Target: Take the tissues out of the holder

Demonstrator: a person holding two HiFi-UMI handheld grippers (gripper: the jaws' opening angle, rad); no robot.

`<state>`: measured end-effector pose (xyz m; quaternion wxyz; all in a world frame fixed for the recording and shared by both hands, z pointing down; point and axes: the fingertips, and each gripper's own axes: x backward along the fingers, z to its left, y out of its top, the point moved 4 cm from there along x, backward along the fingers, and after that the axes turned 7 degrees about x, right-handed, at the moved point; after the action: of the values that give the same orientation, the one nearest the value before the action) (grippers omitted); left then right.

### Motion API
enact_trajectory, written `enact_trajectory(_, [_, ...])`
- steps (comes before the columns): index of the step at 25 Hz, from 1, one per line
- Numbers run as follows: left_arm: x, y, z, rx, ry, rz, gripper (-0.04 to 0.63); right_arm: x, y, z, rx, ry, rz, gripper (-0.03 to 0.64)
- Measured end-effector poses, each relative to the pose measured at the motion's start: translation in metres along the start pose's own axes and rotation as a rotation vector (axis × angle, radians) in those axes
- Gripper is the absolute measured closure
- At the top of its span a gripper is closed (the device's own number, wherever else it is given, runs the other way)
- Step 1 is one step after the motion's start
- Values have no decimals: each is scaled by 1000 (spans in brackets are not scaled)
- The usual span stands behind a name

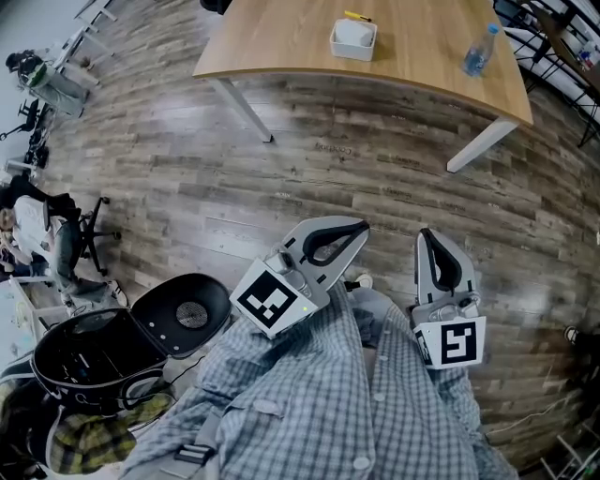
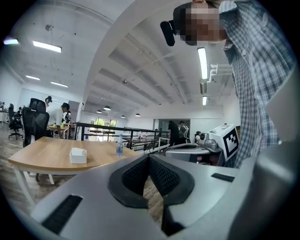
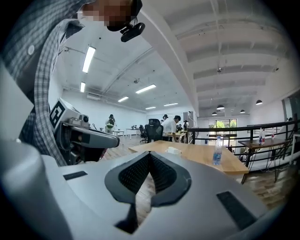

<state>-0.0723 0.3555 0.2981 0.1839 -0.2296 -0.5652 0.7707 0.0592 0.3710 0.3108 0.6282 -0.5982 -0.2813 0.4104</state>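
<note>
The white tissue holder [image 1: 353,39] stands on the wooden table [image 1: 281,47] far ahead, with white tissue showing in its top. It shows small in the left gripper view [image 2: 78,155] and the right gripper view [image 3: 173,150]. Both grippers are held close to the person's checked shirt, well short of the table. My left gripper [image 1: 356,228] is shut with nothing between its pads [image 2: 140,174]. My right gripper [image 1: 427,236] is also shut and empty, its tips meeting [image 3: 150,153].
A clear water bottle [image 1: 479,52] stands on the table right of the holder, and a yellow pen [image 1: 357,16] lies behind it. Wooden floor lies between me and the table. A black open round case [image 1: 122,347] and an office chair [image 1: 75,244] sit at the left.
</note>
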Motion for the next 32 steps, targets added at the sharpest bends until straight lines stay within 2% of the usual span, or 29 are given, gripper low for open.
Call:
enact_trajectory(6, [-2,-3,-1,-18,52,-26,588,9,-2,-13,-17,15,-26,604])
enact_trajectory(11, [-2,-5,-9,-26,71,-39,588,20,1,-29,20,-42,-40,604])
enact_trajectory(16, [-6,-5,2,-16,88,-44,588,13,-4,-43,60,-53,-21,604])
enact_trajectory(32, [-50,8,46,28,30,-2,588,-22,-17,-75,61,-92,52,604])
